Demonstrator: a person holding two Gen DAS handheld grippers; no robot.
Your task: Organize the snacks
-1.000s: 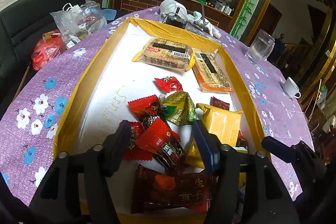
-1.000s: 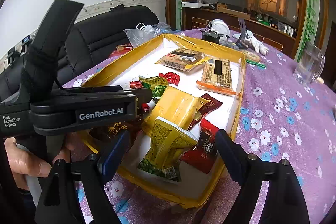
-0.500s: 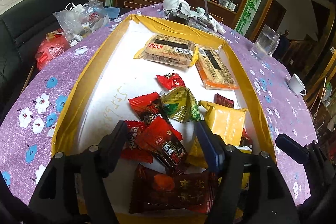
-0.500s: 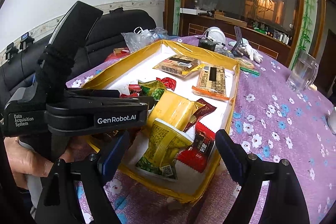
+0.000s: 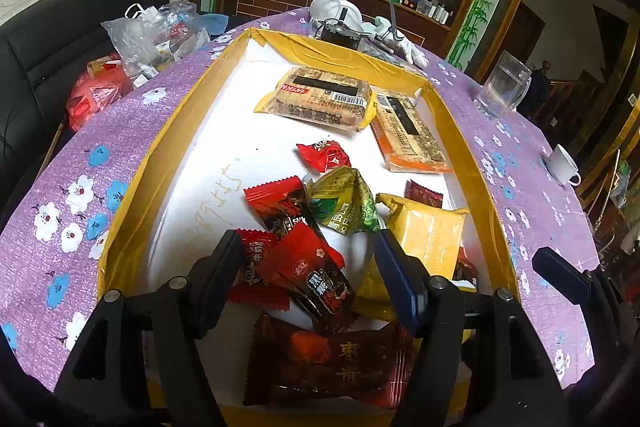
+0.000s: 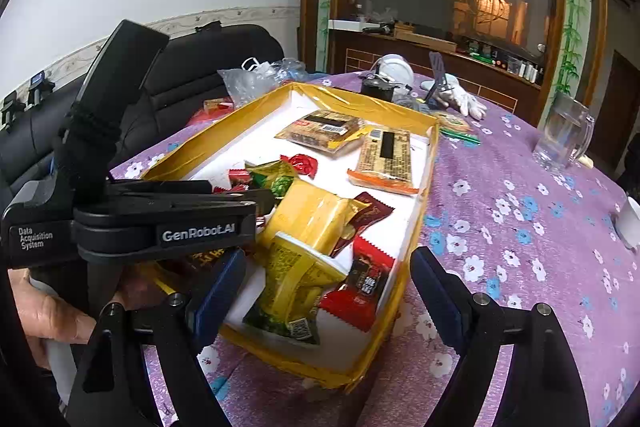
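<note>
A yellow-rimmed white tray [image 5: 168, 131] [image 6: 424, 163] holds loose snacks. Two flat biscuit packs [image 5: 324, 99] [image 5: 408, 135] lie at its far end. Red candy packets [image 5: 308, 267], a green packet [image 5: 344, 203], a yellow bag [image 5: 428, 231] [image 6: 316, 215] and a dark brown packet [image 5: 332, 363] lie at the near end. My left gripper [image 5: 308, 275] is open and empty, its jaws on either side of the red packets, just above them. My right gripper [image 6: 320, 291] is open and empty over the tray's near right corner, above a yellow-green packet [image 6: 292, 287].
The tray sits on a purple flowered tablecloth [image 6: 520, 227]. A glass mug [image 5: 504, 87] [image 6: 564, 131] and a white cup [image 5: 562, 165] stand to the right. Plastic bags [image 5: 156, 35] lie at the left edge by a black sofa [image 5: 48, 39]. White gloves [image 6: 460, 99] lie behind the tray.
Both grippers have drawn back a little from the tray and lifted slightly. Both stay open. No snack has moved.
</note>
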